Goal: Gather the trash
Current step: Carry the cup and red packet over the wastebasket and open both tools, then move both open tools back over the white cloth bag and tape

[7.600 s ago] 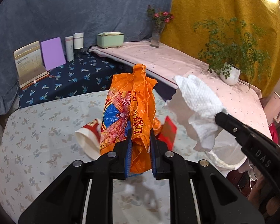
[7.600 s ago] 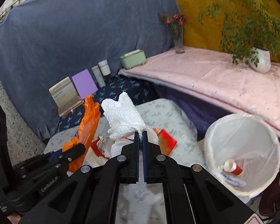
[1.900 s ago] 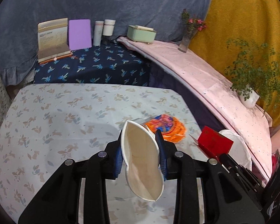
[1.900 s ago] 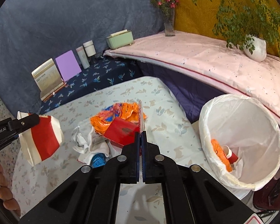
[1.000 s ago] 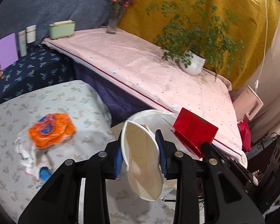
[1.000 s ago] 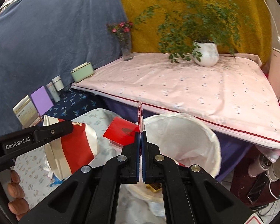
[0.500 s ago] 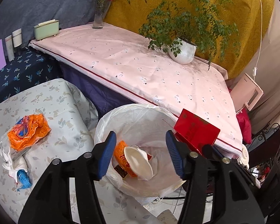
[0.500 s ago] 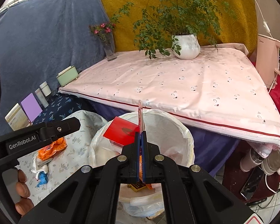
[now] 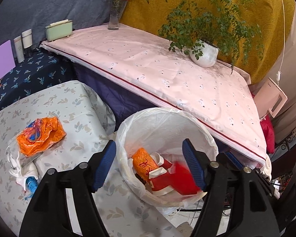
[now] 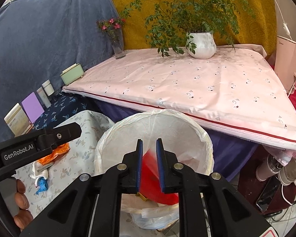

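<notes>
My left gripper (image 9: pixel 149 148) hangs over the white-lined trash bin (image 9: pixel 167 111), its jaws wide, still opening, with nothing between them. In the bin lie an orange wrapper (image 9: pixel 144 162), a red-and-white paper cup (image 9: pixel 160 177) and a blurred red card (image 9: pixel 180 175). My right gripper (image 10: pixel 149 143) is also above the bin (image 10: pixel 205 136), its jaws opening a little. The red card (image 10: pixel 150 165) shows blurred just past the pads, not pressed by them. On the floral table (image 9: pixel 79 102) remain an orange bag (image 9: pixel 39 136), white tissue (image 9: pixel 23 167) and a small blue scrap (image 9: pixel 30 183).
A pink-covered table (image 10: pixel 187 83) runs behind the bin, bearing a potted plant (image 10: pixel 202 43), a flower vase (image 10: pixel 118 49) and a green box (image 10: pixel 72 76). Bottles and a purple card (image 10: pixel 32 106) stand on the dark blue cloth. A hand (image 10: pixel 21 187) holds the left gripper's handle.
The left jaws let the paper cup go into the bin and spread wider. The right jaws, shut on the red card before, have parted and the card drops blurred toward the bin.
</notes>
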`<action>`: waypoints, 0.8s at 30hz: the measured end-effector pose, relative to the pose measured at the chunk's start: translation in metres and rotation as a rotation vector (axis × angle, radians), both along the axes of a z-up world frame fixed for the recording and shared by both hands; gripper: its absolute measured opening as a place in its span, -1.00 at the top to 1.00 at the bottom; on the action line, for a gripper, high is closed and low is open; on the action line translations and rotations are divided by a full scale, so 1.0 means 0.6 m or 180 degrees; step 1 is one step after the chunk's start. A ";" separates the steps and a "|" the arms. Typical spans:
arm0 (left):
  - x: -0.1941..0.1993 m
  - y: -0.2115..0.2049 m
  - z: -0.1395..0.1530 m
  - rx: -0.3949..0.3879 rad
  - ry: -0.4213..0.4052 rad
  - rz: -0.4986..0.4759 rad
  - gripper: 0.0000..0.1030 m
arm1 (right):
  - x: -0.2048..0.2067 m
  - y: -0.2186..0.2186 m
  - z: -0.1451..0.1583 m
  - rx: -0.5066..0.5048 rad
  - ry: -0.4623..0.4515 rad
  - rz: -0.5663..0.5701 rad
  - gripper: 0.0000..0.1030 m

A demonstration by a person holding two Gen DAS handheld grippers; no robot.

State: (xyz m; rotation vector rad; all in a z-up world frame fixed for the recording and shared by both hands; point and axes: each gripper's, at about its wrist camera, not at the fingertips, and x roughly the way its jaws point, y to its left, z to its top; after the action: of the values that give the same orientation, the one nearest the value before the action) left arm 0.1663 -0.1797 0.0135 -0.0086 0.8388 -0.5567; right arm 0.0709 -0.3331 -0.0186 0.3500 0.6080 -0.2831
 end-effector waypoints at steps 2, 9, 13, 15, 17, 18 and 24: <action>0.000 0.006 0.000 0.0005 -0.0012 0.0019 -0.30 | -0.001 0.002 0.001 0.0009 -0.0003 -0.0004 0.66; 0.001 0.025 0.004 0.0012 -0.0044 0.0085 -0.30 | -0.001 0.017 0.011 -0.0023 -0.0036 0.0011 0.50; -0.001 0.037 0.008 0.0012 -0.0081 0.0118 -0.30 | -0.002 0.029 0.019 -0.0071 -0.0056 0.0017 0.33; -0.002 0.043 0.010 0.0019 -0.0099 0.0136 -0.30 | -0.003 0.034 0.022 -0.0076 -0.0070 0.0022 0.31; -0.002 0.050 0.011 0.0022 -0.0104 0.0160 -0.30 | -0.003 0.038 0.025 -0.0076 -0.0075 0.0034 0.30; -0.002 0.054 0.011 0.0021 -0.0105 0.0177 -0.30 | -0.003 0.042 0.026 -0.0082 -0.0076 0.0040 0.30; -0.001 0.085 0.009 0.0020 -0.0115 0.0294 -0.30 | 0.000 0.064 0.032 -0.0115 -0.0083 0.0108 0.19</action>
State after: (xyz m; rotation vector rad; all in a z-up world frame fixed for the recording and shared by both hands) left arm 0.1655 -0.1288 0.0189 -0.0313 0.8007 -0.4661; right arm 0.0709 -0.2945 0.0008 0.3079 0.5818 -0.2564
